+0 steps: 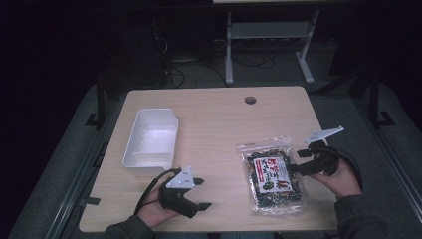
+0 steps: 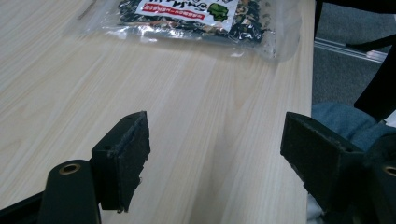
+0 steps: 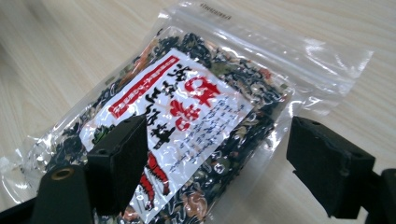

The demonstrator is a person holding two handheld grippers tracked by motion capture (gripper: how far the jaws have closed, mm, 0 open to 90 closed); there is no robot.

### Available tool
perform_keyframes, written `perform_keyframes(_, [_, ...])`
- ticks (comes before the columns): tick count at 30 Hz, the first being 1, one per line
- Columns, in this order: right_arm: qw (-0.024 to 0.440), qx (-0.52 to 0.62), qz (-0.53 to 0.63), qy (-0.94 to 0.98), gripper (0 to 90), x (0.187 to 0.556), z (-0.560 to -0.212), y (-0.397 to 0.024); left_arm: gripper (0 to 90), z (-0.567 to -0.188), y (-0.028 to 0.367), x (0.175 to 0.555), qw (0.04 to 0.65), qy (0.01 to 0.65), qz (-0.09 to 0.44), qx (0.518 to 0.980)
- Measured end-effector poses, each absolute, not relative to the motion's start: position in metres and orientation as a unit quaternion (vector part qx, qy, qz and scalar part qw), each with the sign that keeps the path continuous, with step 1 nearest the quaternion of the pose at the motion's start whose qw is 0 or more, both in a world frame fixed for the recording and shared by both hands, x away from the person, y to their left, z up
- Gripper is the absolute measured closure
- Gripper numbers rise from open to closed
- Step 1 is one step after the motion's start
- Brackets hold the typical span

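A clear plastic bag of dark dried food with a white and red label lies flat on the wooden table at the right front. My right gripper is open at the bag's right edge, its jaws wide apart just above the bag. Near the front edge on the left, my left gripper is open over bare wood, pointing toward the bag, with nothing between its jaws.
A white rectangular bin stands on the left part of the table, empty as far as I can see. A round cable hole sits near the far edge. A table frame stands beyond on the dark floor.
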State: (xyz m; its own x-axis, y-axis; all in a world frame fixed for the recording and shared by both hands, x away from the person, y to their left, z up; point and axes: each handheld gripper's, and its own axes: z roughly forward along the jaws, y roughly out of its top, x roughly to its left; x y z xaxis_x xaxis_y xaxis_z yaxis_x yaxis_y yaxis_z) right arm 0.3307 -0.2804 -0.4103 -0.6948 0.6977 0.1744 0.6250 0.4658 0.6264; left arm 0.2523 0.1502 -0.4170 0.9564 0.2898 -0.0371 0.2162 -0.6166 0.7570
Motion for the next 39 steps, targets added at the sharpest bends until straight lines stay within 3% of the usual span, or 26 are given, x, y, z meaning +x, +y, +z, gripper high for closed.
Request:
perform_keyframes(25, [0.035, 0.407, 0.316, 0.856, 21.4, 0.412, -0.391, -0.296, 23.0, -0.422, 0.1, 0.255, 0.404, 0.117, 0.026, 0.907])
perform_keyframes(33, [0.02, 0.428, 0.302, 0.852, 31.2, 0.435, -0.41, -0.295, 22.7, -0.424, 0.098, 0.255, 0.403, 0.122, 0.026, 0.907])
perform_keyframes(34, [0.017, 0.436, 0.293, 0.851, 36.4, 0.44, -0.417, -0.294, 22.8, -0.424, 0.099, 0.255, 0.403, 0.123, 0.028, 0.907])
perform_keyframes(39, [0.02, 0.46, 0.292, 0.838, 44.1, 0.451, -0.428, -0.293, 22.8, -0.423, 0.101, 0.256, 0.403, 0.123, 0.029, 0.906])
